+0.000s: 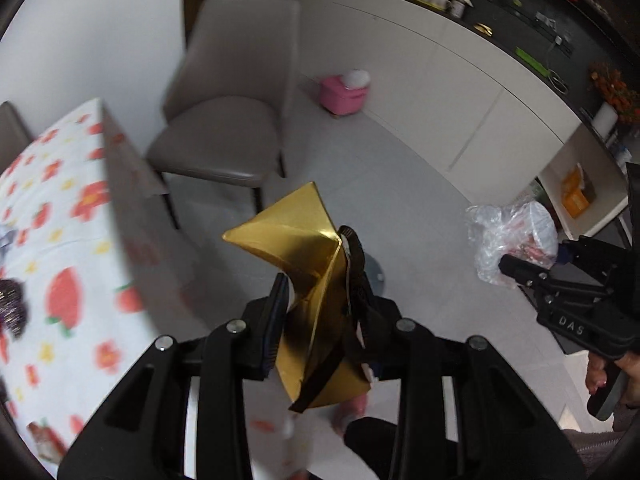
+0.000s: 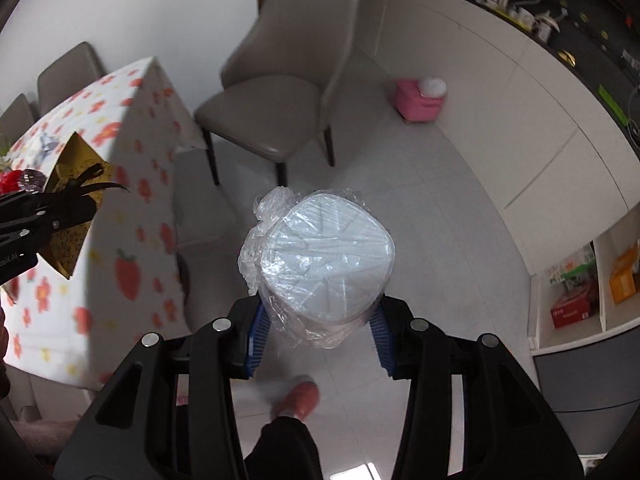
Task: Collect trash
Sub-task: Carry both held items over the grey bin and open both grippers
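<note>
Gold box, axis: we find the gold cardboard box (image 1: 304,256) crushed, its long axis running up and away from the left gripper (image 1: 320,300), a pointed corner leading toward the grey chair (image 1: 224,120).
Gold box, look: shiny gold faces, folded and dented, with a black ribbon trailing off its lower end.
Gold box, place: held in the air over the pale tiled floor (image 1: 420,240), beside the worktop (image 1: 60,208) with its flowered cloth.
Left jaws: we see them pinching the gold box at its lower part, one pad on each side.
White container, axis: the white container (image 2: 328,252) sits squat, its flat ribbed face turned up toward the camera; we note no clear long axis.
White container, look: rounded-square, white, wrapped in crinkled clear plastic film that bunches at its upper left.
White container, place: held in the air above the floor, in front of the chair.
Right jaws: the right gripper (image 2: 320,320) has its blue pads pressed on the wrapped container from both sides.
Hand pose: both grippers point downward at a slant, side by side; a hand (image 1: 604,376) grips the right handle.
Person: one foot in a pink shoe (image 2: 300,400) shows on the floor below.
</note>
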`<state>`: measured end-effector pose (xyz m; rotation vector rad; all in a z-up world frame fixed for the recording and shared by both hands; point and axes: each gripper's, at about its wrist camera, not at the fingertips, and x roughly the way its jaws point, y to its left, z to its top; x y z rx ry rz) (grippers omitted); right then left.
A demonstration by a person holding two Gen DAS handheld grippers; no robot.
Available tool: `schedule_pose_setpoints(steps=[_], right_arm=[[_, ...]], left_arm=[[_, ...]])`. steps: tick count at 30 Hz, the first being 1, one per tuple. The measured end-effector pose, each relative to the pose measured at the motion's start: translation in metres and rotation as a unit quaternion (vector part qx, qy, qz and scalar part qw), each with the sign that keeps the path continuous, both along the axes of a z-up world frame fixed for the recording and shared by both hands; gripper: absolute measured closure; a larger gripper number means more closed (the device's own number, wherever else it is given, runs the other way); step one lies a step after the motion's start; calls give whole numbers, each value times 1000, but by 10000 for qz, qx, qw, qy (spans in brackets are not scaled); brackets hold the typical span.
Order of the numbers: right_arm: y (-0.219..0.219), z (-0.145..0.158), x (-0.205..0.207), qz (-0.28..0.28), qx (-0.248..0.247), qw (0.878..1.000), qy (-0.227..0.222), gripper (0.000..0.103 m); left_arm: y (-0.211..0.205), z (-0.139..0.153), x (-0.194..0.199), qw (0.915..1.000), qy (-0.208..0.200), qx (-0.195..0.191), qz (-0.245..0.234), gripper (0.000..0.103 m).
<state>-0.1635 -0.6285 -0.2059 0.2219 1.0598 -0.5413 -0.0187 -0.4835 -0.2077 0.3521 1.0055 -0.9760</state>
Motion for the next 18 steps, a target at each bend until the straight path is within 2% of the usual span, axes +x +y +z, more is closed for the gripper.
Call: schedule_pose_setpoints(steps=[4, 6, 12, 18], right_arm=[[-49, -45, -5, -136, 120, 9997, 193, 60], [-72, -77, -3, -198, 237, 9993, 199, 60], [-124, -195, 19, -375, 530, 9974, 325, 60], [-155, -297, 44, -494, 820, 9947, 386, 60]], left_arm=[[-73, -45, -12, 9988, 184, 131, -428, 69], [-105, -76, -14, 9976, 219, 204, -632, 69], [-180, -185, -4, 9939, 338, 556, -891, 69], [-233, -284, 7, 9872, 360, 1028, -1169, 68]])
